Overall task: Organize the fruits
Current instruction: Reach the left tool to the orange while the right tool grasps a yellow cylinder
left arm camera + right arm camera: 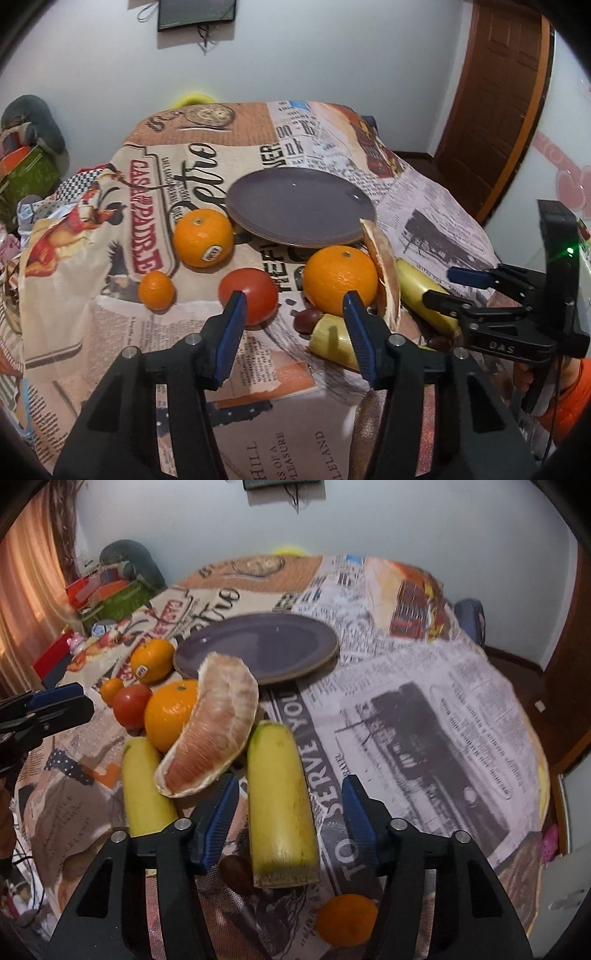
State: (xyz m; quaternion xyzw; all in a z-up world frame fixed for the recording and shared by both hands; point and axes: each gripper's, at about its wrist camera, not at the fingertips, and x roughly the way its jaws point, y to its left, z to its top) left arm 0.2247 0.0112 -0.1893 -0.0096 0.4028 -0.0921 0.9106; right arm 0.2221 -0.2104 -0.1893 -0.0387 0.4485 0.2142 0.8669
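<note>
Count of items on the worktop [424, 709]:

- Plates: one, purple [295, 642].
- Large oranges: two, one stickered [152, 661], one plain [168, 716].
- Small oranges: two, one far [110, 689], one near [345, 919].
- Tomatoes: one [131, 705].
- Banana pieces: two [280, 805] [146, 786].
- Peeled pomelo segments: one [214, 731].
- Small dark fruits: at least one [236, 875]; exact number cannot be told.
</note>
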